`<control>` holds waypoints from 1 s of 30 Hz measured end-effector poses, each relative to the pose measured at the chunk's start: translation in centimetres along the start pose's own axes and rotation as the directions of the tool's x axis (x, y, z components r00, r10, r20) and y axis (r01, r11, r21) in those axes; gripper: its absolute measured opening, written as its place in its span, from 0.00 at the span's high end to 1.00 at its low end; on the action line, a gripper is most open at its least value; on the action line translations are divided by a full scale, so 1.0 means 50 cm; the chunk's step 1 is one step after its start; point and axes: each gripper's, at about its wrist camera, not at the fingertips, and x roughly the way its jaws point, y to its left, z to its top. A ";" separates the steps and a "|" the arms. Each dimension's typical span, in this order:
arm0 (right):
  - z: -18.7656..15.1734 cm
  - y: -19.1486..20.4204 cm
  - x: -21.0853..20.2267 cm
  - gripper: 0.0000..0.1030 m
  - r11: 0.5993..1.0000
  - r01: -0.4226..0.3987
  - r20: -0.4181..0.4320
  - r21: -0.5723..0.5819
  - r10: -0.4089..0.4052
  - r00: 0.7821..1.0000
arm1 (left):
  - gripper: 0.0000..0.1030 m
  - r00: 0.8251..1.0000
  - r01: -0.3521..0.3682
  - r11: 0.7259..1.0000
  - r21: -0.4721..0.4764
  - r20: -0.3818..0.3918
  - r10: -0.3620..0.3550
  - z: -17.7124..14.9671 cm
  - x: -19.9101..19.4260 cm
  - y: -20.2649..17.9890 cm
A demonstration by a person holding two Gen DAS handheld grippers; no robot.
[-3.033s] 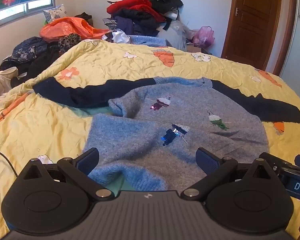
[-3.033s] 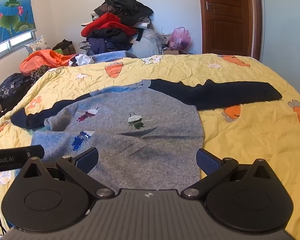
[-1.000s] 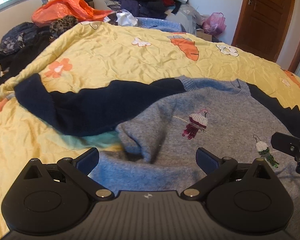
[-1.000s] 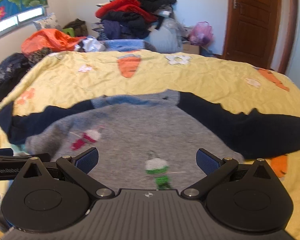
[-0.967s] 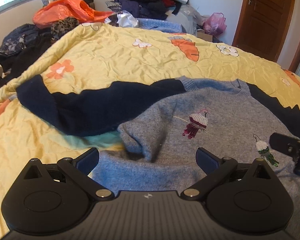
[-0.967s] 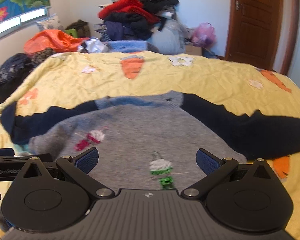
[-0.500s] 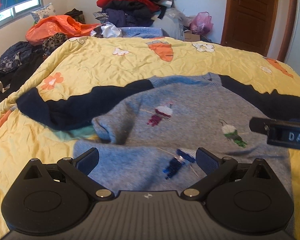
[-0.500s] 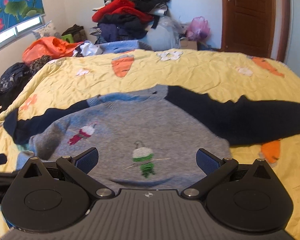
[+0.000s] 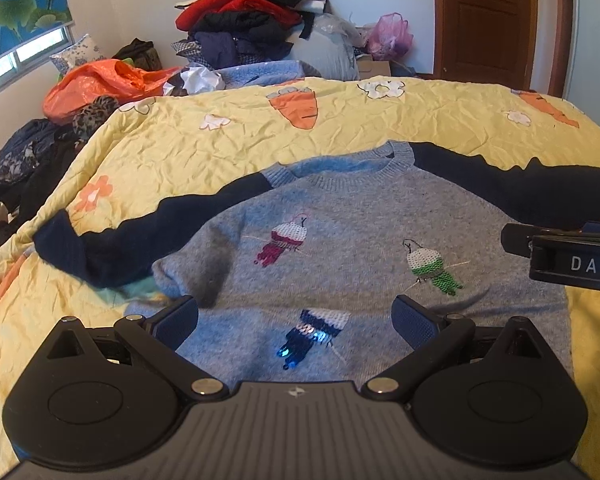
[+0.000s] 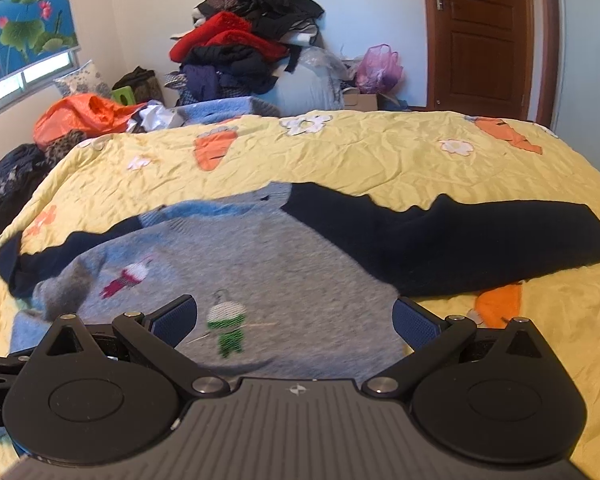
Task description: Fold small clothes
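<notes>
A small grey knit sweater [image 9: 360, 232] with navy sleeves and three sequin figures lies face up on the yellow bedspread [image 9: 220, 140]. Its left side is bunched into a fold [image 9: 196, 268]; its left sleeve [image 9: 140, 236] lies crooked. Its right sleeve [image 10: 460, 240] is stretched out flat. My left gripper [image 9: 294, 320] is open and empty above the sweater's lower front. My right gripper [image 10: 294, 320] is open and empty above the sweater [image 10: 268, 272], near its right side. The right gripper's body [image 9: 568, 256] shows at the right edge of the left wrist view.
A heap of red, black and navy clothes [image 9: 252, 12] is piled beyond the bed's far edge. An orange bag [image 9: 100, 84] and dark clothes [image 9: 24, 160] lie at the left. A wooden door [image 9: 484, 20] stands at the back right.
Both grippers have pulled back and risen from the sweater, so more of it shows. The right gripper has swung right toward the outstretched navy sleeve. Both stay open.
</notes>
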 end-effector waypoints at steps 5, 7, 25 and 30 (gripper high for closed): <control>0.007 -0.034 0.026 0.00 1.000 -0.015 -0.009 -0.012 0.015 1.000 | 0.00 1.000 0.011 1.000 -0.006 -0.016 -0.011 0.024 0.041 -0.023; 0.015 -0.066 0.027 0.01 0.999 -0.035 0.020 0.004 0.035 0.999 | 0.00 0.999 0.026 1.000 -0.013 -0.025 -0.027 0.032 0.058 -0.031; -0.012 -0.664 0.057 0.13 0.663 -0.067 0.282 0.746 -0.224 0.933 | 0.00 0.995 0.073 0.997 -0.019 -0.071 -0.074 0.050 0.175 -0.040; -0.058 -0.700 0.088 0.18 0.522 -0.110 0.297 0.846 -0.290 0.910 | 0.00 0.995 0.064 0.998 -0.013 -0.078 -0.065 0.041 0.178 -0.030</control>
